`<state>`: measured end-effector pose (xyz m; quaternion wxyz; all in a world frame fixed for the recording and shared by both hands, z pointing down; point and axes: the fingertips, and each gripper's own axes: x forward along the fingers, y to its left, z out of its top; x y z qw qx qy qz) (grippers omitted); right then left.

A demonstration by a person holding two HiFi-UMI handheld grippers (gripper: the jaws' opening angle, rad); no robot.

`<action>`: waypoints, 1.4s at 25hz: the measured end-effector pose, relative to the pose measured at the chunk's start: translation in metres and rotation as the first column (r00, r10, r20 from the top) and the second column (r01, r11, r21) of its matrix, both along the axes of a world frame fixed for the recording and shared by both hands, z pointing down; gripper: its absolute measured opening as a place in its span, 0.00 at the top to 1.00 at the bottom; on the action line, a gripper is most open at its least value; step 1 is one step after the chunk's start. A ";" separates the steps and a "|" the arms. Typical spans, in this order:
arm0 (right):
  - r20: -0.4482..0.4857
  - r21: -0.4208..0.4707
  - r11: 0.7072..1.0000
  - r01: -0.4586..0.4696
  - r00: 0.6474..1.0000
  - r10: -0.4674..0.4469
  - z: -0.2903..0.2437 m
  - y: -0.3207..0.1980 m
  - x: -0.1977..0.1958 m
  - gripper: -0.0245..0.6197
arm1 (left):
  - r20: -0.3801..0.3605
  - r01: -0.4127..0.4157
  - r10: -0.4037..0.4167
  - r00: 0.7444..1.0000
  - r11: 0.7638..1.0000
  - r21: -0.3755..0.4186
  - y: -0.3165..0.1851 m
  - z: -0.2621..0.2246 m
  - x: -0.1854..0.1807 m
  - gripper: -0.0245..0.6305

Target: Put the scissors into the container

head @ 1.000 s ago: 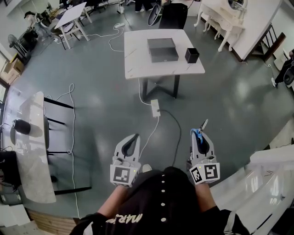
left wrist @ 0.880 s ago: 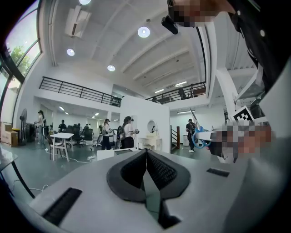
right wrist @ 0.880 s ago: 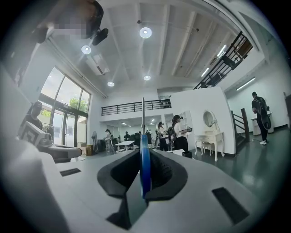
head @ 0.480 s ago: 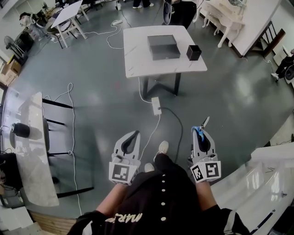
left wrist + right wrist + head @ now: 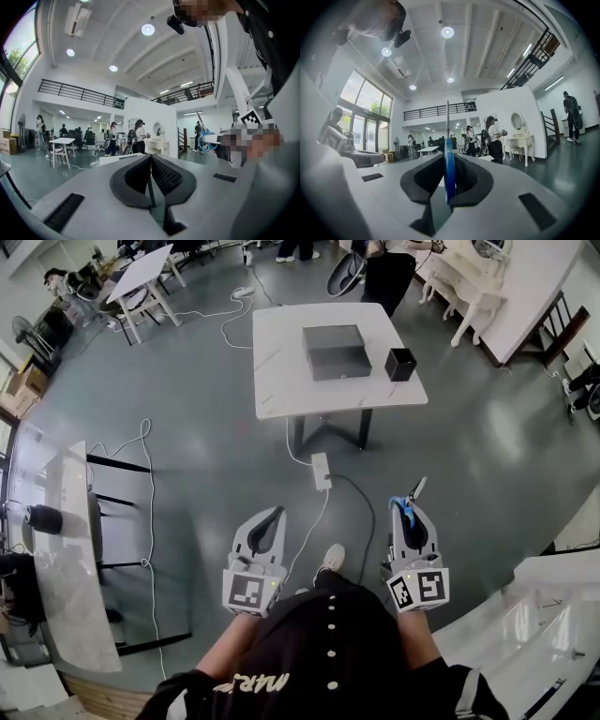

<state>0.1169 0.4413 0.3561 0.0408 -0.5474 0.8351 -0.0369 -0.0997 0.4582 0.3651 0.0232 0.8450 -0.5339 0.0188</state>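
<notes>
Glossy grey floor below blue-handled, slim-bladed scissors.

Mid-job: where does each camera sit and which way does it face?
Head view: on the person's head, steeply down at floor and white table; left hand-held gripper, right hand-held gripper, dark top show.
Left gripper view: on that gripper, along its shut empty jaws, up across the hall; dark top at right.
Right gripper view: likewise, along jaws clamped on scissors; person upper left.
Shared: scissors show in all three.
</notes>
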 end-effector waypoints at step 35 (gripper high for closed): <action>0.005 -0.024 0.996 0.082 0.997 -0.082 0.024 -0.163 0.060 0.86 | 0.018 0.065 -0.065 0.998 0.997 -0.029 -0.145 0.014 0.072 0.92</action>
